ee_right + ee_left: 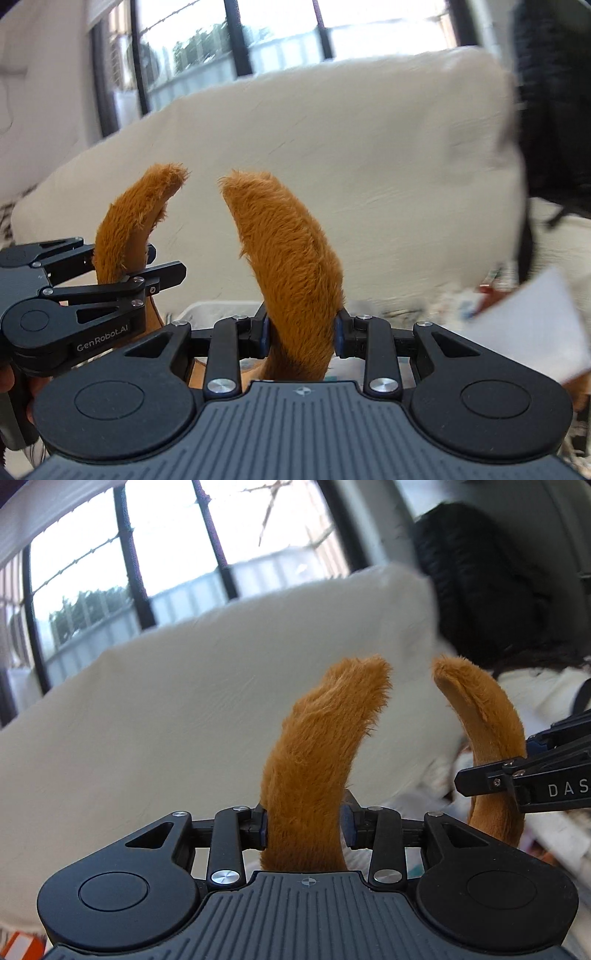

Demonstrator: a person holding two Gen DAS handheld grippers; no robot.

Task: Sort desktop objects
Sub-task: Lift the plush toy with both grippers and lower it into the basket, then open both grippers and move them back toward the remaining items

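Two curved, furry orange plush pieces rise side by side in front of a white cushion (207, 716). The left gripper (303, 823) is clenched on the left plush piece (314, 746); the right gripper (300, 334) is clenched on the right plush piece (291, 258). Both pieces' lower ends are hidden behind the gripper bodies, so whether they join cannot be told. Blurred clutter sits at the lower right edge, and the carrying surface is not visible.
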